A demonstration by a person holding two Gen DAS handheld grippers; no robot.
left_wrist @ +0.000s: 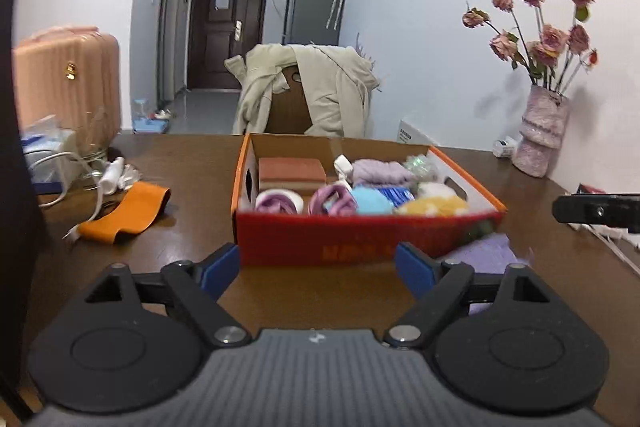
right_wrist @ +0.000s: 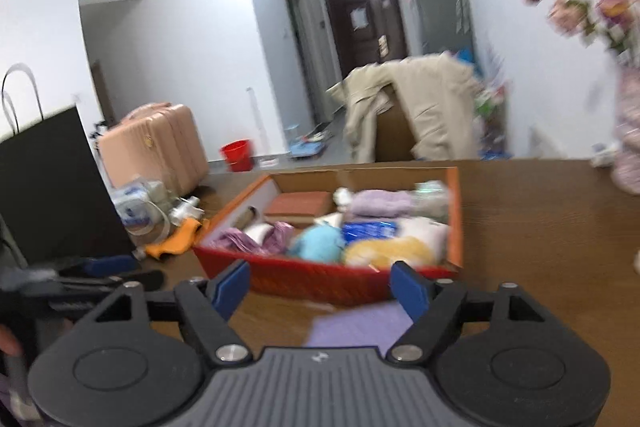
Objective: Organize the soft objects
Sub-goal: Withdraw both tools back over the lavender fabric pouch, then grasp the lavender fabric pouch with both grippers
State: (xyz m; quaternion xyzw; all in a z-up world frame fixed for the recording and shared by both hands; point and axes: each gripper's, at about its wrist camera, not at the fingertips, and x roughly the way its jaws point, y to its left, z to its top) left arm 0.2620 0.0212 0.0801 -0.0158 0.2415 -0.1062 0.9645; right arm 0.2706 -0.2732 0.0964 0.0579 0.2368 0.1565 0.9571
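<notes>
Only in right wrist view: red bucket (right_wrist: 236,155) on floor. Only in left: vase (left_wrist: 540,135). Left gripper (left_wrist: 318,269) and right gripper (right_wrist: 320,287) wide open, empty. Box (left_wrist: 360,239) of soft things mid-table; purple cloth (right_wrist: 356,327) just before it.

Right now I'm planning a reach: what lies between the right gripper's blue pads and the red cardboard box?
A flat lilac cloth on bare brown table, before the red cardboard box, between the open right gripper pads; right wrist view.
</notes>
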